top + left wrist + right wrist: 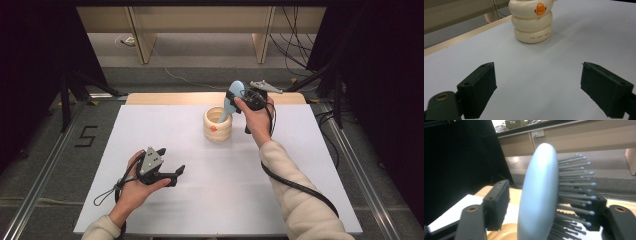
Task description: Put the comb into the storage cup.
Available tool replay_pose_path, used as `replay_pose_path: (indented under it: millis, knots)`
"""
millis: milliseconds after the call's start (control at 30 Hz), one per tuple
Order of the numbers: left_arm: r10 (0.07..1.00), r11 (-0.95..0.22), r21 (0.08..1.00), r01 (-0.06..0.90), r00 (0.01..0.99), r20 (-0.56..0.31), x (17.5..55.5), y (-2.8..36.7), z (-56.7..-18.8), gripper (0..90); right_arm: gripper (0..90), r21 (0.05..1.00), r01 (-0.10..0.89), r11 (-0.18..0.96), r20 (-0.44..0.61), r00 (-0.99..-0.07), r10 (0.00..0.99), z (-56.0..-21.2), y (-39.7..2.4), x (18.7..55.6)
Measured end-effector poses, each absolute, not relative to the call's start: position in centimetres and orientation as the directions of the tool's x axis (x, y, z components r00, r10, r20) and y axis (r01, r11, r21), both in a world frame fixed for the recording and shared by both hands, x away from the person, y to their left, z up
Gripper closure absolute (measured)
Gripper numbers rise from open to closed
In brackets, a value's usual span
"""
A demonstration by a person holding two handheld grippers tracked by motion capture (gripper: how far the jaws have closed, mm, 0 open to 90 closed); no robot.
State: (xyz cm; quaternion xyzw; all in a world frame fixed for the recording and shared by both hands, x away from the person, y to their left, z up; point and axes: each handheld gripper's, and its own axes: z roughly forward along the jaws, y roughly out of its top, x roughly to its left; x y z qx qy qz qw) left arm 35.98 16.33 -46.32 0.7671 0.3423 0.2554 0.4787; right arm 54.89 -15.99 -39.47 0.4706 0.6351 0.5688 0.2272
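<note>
- right gripper (239,96): jaws parted around blue hairbrush (233,100); left pad clear of it; brush handle down in cream holder (218,125)
- left gripper (172,175): jaws wide, empty; low over the white table (165,210)

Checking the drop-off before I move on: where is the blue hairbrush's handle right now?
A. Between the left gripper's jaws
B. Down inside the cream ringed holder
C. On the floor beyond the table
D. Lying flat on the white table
B: in the high view the blue hairbrush stands with its handle inside the cream ringed holder, its head between the jaws of the right gripper.
</note>
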Motion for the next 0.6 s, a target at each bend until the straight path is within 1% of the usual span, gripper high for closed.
replay_pose_path:
  millis: [200,367,600]
  knots:
    - [0.770,-0.307,0.910,0.280,0.635,0.064,35.97,16.32,-46.30,12.6,25.6,0.939,0.335,-0.073,0.229,-0.454,0.861,-39.34,-15.86,54.84]
    - [0.770,-0.306,0.910,0.281,0.635,0.063,35.98,16.29,-46.32,12.6,16.7,0.944,0.326,-0.051,0.204,-0.455,0.867,-39.22,-15.76,54.79]
    - [0.770,-0.306,0.909,0.282,0.635,0.062,36.00,16.31,-46.33,12.6,13.6,0.949,0.315,-0.024,0.179,-0.475,0.861,-38.98,-15.78,54.56]
